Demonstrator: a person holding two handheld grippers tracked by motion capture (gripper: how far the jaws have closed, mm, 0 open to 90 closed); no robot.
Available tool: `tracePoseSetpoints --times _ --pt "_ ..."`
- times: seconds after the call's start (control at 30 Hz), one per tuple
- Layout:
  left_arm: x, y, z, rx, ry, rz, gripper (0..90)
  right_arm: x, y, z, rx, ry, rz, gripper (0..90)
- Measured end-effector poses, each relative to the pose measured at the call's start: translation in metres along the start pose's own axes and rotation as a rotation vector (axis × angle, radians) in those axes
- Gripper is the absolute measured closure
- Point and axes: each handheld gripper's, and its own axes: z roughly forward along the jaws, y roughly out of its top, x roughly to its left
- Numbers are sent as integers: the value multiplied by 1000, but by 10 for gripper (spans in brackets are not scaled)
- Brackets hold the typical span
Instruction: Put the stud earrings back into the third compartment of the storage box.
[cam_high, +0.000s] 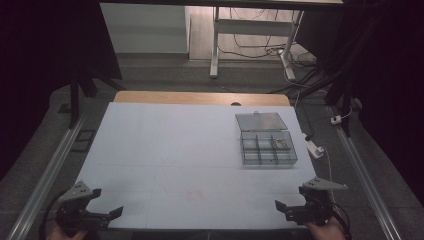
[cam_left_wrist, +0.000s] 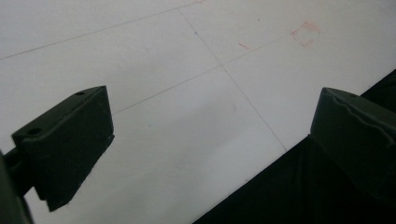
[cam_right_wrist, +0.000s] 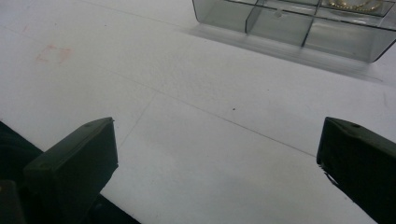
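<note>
A clear plastic compartment box (cam_high: 268, 148) stands on the right half of the white table (cam_high: 170, 145), its lid (cam_high: 261, 121) folded open behind it. A small golden item (cam_high: 281, 144) lies in its far right compartment. My left gripper (cam_high: 106, 202) hovers open at the table's front left corner, nothing between its jaws. My right gripper (cam_high: 291, 198) is open at the front right corner, well short of the box. In the left gripper view the gripper (cam_left_wrist: 212, 100) spans bare table. In the right gripper view the gripper (cam_right_wrist: 219, 128) faces the box (cam_right_wrist: 280, 28) and the golden item (cam_right_wrist: 355, 5).
A faint red square mark (cam_high: 195, 194) sits near the table's front middle. Metal rails (cam_high: 50, 165) run along both sides. A white plug (cam_high: 314, 148) and cables lie off the right edge. White desk legs (cam_high: 215, 45) stand beyond the far wooden edge (cam_high: 200, 97).
</note>
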Motion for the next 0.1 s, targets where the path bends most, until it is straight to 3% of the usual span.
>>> tracePoseSetpoints --times 0.1 --pt "0 1 0 3 -3 -1 0 -1 -1 0 -1 2 12 0"
